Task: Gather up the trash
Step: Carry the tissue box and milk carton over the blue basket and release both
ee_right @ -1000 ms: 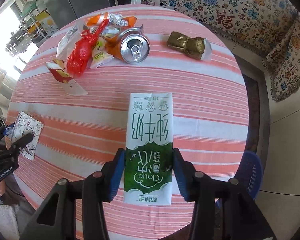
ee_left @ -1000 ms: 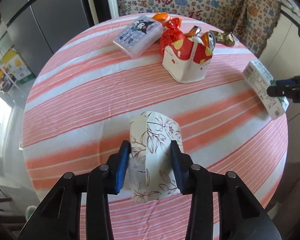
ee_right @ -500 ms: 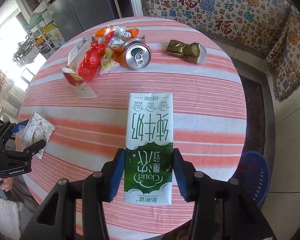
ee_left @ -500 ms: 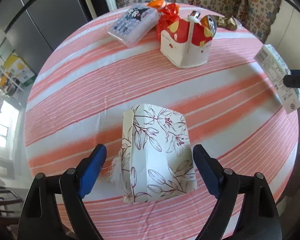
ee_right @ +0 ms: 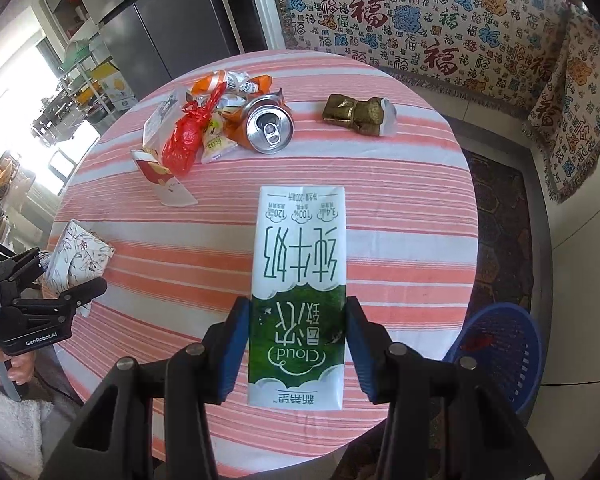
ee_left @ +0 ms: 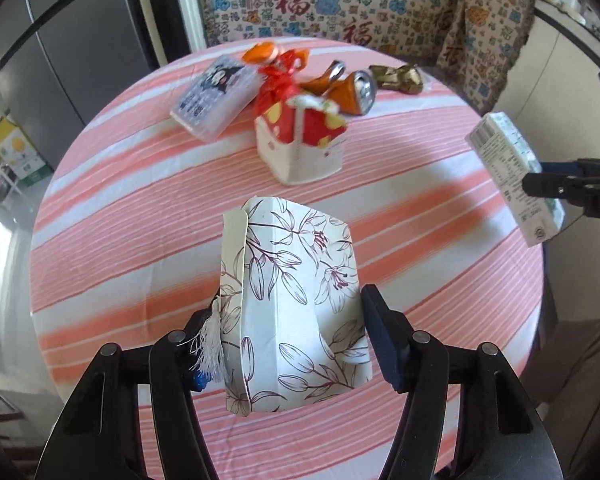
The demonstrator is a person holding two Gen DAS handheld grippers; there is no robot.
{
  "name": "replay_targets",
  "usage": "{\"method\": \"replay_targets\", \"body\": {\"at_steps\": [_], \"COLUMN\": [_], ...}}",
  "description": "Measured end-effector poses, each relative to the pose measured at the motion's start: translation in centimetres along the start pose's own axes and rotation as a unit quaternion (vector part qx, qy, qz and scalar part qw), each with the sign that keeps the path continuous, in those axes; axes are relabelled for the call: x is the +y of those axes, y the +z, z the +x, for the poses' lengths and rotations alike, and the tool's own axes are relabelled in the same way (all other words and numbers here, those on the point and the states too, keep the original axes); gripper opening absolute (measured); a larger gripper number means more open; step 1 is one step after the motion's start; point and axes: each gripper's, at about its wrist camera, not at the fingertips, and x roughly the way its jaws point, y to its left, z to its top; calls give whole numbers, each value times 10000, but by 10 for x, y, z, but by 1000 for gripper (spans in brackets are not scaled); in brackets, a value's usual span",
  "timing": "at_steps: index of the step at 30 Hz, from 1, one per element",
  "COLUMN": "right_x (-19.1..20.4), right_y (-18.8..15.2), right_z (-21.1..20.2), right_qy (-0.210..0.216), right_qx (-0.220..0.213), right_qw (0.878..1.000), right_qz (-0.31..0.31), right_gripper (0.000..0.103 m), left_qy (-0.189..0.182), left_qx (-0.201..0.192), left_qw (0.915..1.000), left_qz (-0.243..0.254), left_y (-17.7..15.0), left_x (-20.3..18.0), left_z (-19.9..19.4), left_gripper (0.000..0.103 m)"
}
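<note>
My left gripper [ee_left: 288, 320] is shut on a white floral paper box [ee_left: 292, 288] with a small tassel, held above the near edge of the round striped table [ee_left: 140, 200]. My right gripper [ee_right: 296, 328] is shut on a green-and-white milk carton [ee_right: 300, 264], held above the table's near side. The carton also shows in the left wrist view [ee_left: 512, 172], and the floral box in the right wrist view [ee_right: 78, 256]. At the far side lie a red-and-white carton [ee_left: 300, 140], an orange can [ee_right: 268, 124], a red wrapper [ee_right: 186, 136] and a gold wrapper [ee_right: 358, 114].
A blue plastic basket [ee_right: 496, 344] stands on the floor right of the table. A clear printed box [ee_left: 216, 96] lies at the table's far left. A patterned sofa cover [ee_right: 440, 20] runs behind the table. A grey fridge [ee_left: 60, 60] stands at the back left.
My left gripper opened wide half a second ago and has closed again on the floral box, gripping it further forward. My right gripper has lifted the milk carton a little higher.
</note>
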Motion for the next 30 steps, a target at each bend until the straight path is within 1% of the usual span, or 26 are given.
{"method": "replay_targets", "body": {"at_steps": [3,7,11,15,16,18,20,23,25,30], "right_x": [-18,-58,-110,-169,-185,-212,-240,-281,-305,-343], "right_y": [-2,-10,-23,-40,-45,-55,-66,-85,-98,-114], "right_z": [-6,-19,-35,-47,-50,-52,-52,-48,-42,-32], "right_qy": [-26,-101,-353,-602,-724,-996,-1086,-1071,-932,-864], "right_qx": [-75,-226,-412,-517,-531,-553,-551,-632,-681,-636], "right_qw": [9998,9984,9945,9875,9853,9808,9763,9680,9630,9545], "right_qz": [157,509,901,1363,1452,1580,1791,2178,2436,2782], "right_gripper": [47,47,47,47,47,47,47,48,47,48], "left_qy": [-288,-806,-1182,-1512,-1596,-1718,-1826,-1963,-2016,-2108], "left_qx": [-187,-306,-311,-242,-209,-147,-91,44,115,293], "left_qw": [9994,9961,9916,9858,9840,9811,9784,9745,9725,9691], "left_qz": [64,208,422,693,761,873,965,1084,1162,1243], "left_y": [13,37,60,80,84,90,94,98,98,96], "left_x": [-32,-85,-145,-209,-228,-259,-287,-327,-345,-379], "left_z": [-10,-10,4,21,28,38,48,69,81,112], "left_gripper": [64,65,65,65,65,65,65,65,65,65]}}
